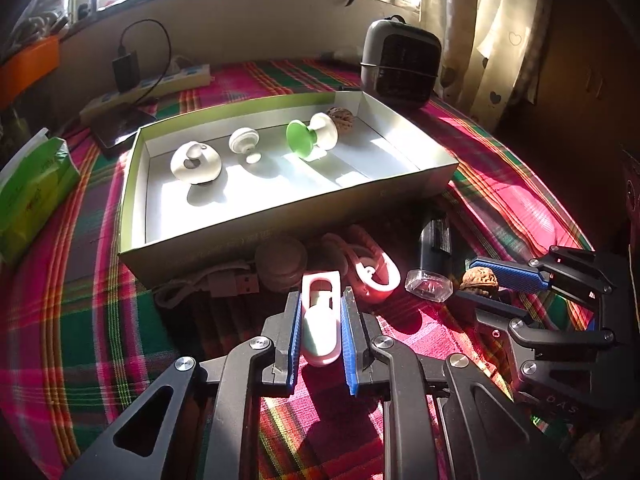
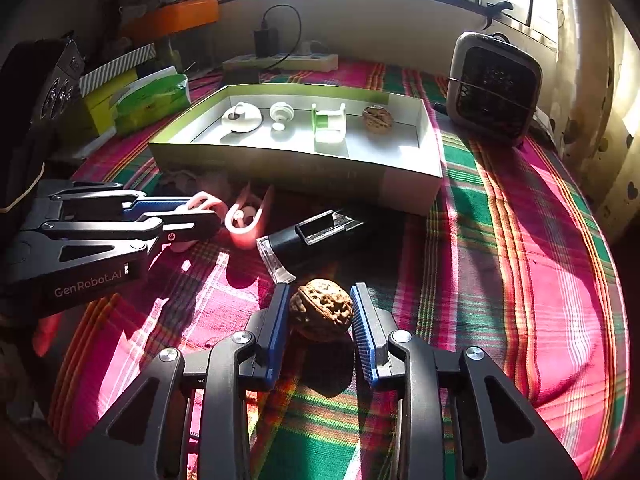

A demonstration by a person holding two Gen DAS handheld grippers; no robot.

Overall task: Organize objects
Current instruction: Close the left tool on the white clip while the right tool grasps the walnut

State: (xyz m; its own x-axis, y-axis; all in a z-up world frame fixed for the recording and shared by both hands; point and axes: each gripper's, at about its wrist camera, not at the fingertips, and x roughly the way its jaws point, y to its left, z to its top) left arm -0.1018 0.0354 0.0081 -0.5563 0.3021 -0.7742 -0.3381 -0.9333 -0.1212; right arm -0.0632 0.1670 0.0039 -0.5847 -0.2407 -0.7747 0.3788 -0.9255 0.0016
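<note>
Where sunlight falls across the plaid cloth [image 2: 500,208] covering the desk, we see both grippers lowered to the near edge. The left gripper [image 1: 320,320] is clamped on a pink clip [image 1: 320,320], its blue pads pressing the clip's two long sides. The right gripper [image 2: 320,320] is closed around a walnut [image 2: 321,309]; the left pad touches the shell, and the right pad sits at or just beside it, so we read this as a grip. No earlier picture lets us show the closing itself.

Beyond the grippers, toward the middle of the desk, lies an open box [image 1: 280,216] with green-edged walls. Inside it, along the far wall, we find from left to right a white hook [image 1: 195,162], a small white knob [image 1: 243,142], a green-and-white holder [image 1: 310,140] and a second walnut [image 2: 377,119] in the right far corner.

Between the box and the near edge, outside the box, lie a second pink clip [image 1: 374,264], a black lighter [image 1: 434,256] with a clear cap, a round brown disc [image 1: 280,262] and a USB cable [image 1: 224,286].

At the far right corner stands a grey fan [image 2: 494,88]. At the far edge lies a power strip [image 2: 280,62] with a black charger [image 2: 266,42], and at the left edge a green tissue pack [image 1: 32,196].
</note>
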